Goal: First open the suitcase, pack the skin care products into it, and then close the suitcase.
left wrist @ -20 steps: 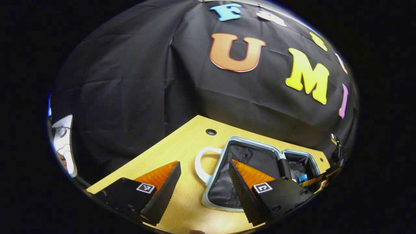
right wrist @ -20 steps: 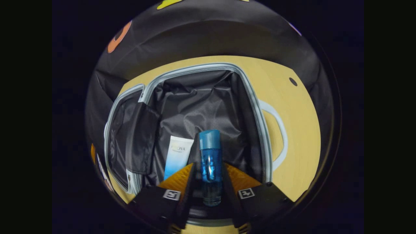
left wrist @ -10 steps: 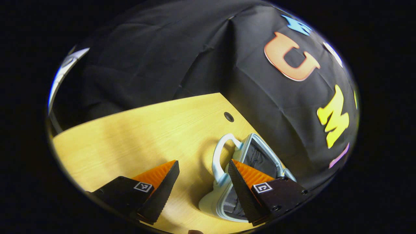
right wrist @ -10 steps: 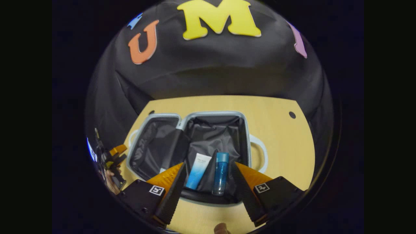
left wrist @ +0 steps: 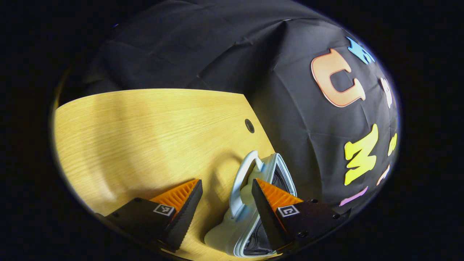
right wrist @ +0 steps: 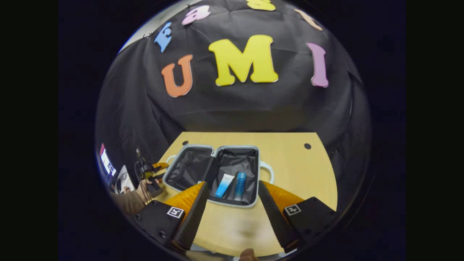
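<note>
The pale suitcase [right wrist: 253,170] lies open and flat on the wooden table [right wrist: 290,159]. In its right half a white tube [right wrist: 224,185] and a blue bottle [right wrist: 240,186] lie side by side. My right gripper [right wrist: 232,186] is open and held back above the table's near edge, with nothing between its fingers. My left gripper [left wrist: 225,183] is open at the suitcase's left half [left wrist: 221,237]. That half's white handle [left wrist: 239,181] lies between the fingers, and the right finger [left wrist: 266,201] is over the rim. The right gripper view shows the left gripper [right wrist: 154,169] in a hand [right wrist: 141,188] beside the suitcase's left end.
Small round holes mark the table's far corners [right wrist: 307,146] [right wrist: 185,143] [left wrist: 249,125]. The black cloth wall [right wrist: 235,108] stands close behind the table. Bare wood [left wrist: 145,137] spreads to the left of the suitcase. A sleeve [right wrist: 125,201] and cables hang at the far left.
My right gripper let go of the blue bottle, opened and drew back and up from the suitcase. My left gripper rolled and moved closer to the left half's handle.
</note>
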Tool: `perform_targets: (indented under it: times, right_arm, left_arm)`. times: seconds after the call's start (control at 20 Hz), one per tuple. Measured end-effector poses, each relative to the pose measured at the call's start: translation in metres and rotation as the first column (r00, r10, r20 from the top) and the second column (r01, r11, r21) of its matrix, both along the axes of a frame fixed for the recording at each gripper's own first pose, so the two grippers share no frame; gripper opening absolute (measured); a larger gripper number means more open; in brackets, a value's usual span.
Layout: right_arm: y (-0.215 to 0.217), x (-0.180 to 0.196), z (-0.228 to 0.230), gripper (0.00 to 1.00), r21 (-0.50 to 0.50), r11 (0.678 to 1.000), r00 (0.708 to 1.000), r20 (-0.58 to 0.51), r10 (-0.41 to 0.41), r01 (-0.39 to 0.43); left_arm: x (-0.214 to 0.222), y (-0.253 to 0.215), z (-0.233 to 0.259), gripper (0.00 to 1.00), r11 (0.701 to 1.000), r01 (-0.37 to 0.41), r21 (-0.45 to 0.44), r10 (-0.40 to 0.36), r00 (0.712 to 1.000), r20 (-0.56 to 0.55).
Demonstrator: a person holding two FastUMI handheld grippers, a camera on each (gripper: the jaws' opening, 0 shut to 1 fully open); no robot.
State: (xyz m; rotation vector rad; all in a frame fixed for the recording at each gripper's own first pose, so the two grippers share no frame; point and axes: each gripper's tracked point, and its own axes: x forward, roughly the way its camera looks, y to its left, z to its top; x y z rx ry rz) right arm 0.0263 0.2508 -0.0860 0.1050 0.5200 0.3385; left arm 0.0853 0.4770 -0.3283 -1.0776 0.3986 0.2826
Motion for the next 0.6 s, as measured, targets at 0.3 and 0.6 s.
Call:
perform_targets:
  times: [0.3, 0.6]
  right_arm:
    - [-0.026, -0.014, 0.012, 0.82, 0.059, 0.994, 0.996, 0.016, -0.091, 0.090]
    - [-0.048, -0.026, 0.015, 0.82, 0.080, 0.986, 0.989, 0.012, -0.145, 0.144]
  left_arm:
    - [0.005, -0.019, -0.005, 0.64, 0.990, 0.113, -0.081, -0.113, 0.994, 0.005]
    - [0.009, -0.024, 0.004, 0.08, 0.979, 0.142, -0.147, -0.134, 0.989, 0.065]
